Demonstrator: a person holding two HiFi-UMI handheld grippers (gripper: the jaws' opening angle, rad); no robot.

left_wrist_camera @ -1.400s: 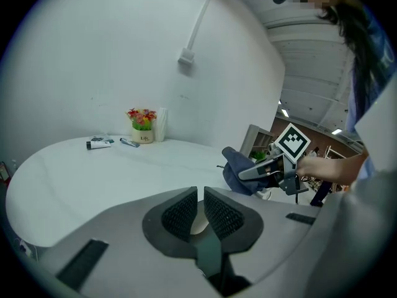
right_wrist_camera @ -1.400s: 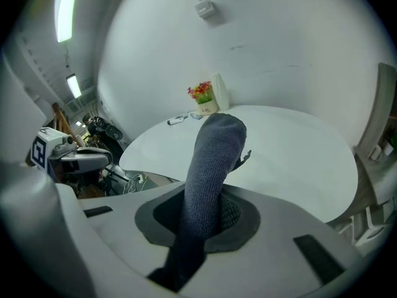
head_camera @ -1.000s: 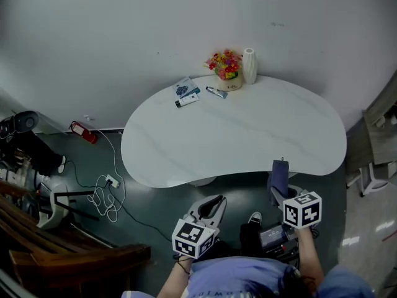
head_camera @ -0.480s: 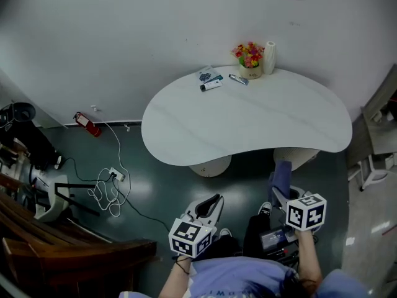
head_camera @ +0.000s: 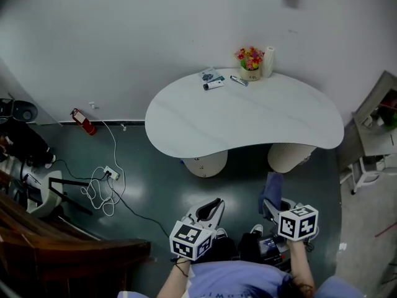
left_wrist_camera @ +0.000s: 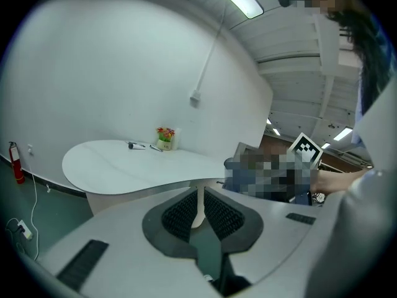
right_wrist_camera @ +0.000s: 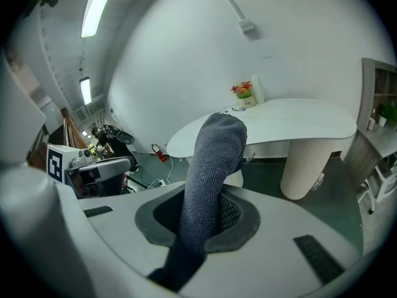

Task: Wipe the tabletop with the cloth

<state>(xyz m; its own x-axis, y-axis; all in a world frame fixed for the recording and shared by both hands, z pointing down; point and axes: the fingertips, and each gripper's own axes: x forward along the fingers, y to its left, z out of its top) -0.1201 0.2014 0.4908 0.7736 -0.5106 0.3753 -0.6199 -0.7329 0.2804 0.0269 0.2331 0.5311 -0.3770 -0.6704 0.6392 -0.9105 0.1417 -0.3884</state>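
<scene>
The white bean-shaped table (head_camera: pixel 248 120) stands across the dark floor from me, some way from both grippers. A grey-blue cloth (head_camera: pixel 272 186) sticks up from my right gripper (head_camera: pixel 268 200), whose jaws are shut on it. In the right gripper view the cloth (right_wrist_camera: pixel 214 160) rises between the pads of the right gripper (right_wrist_camera: pixel 211 210) and covers part of the table (right_wrist_camera: pixel 291 120). My left gripper (head_camera: pixel 214 202) is held low in front of me. In its own view the left gripper (left_wrist_camera: pixel 200 197) is shut with nothing in it, pointing at the table (left_wrist_camera: pixel 118 163).
A flower pot (head_camera: pixel 250 59), a white roll (head_camera: pixel 268 61), a booklet (head_camera: pixel 212 76) and pens lie at the table's far edge by the wall. Two pedestals (head_camera: pixel 208 163) carry the top. Cables and a power strip (head_camera: pixel 105 185) lie left, wooden furniture (head_camera: pixel 37 253) lower left, a shelf (head_camera: pixel 375 129) right.
The table now shows farther from me and higher in the head view, with its pedestals uncovered. Both grippers stay close to my body, and the right one still grips the cloth.
</scene>
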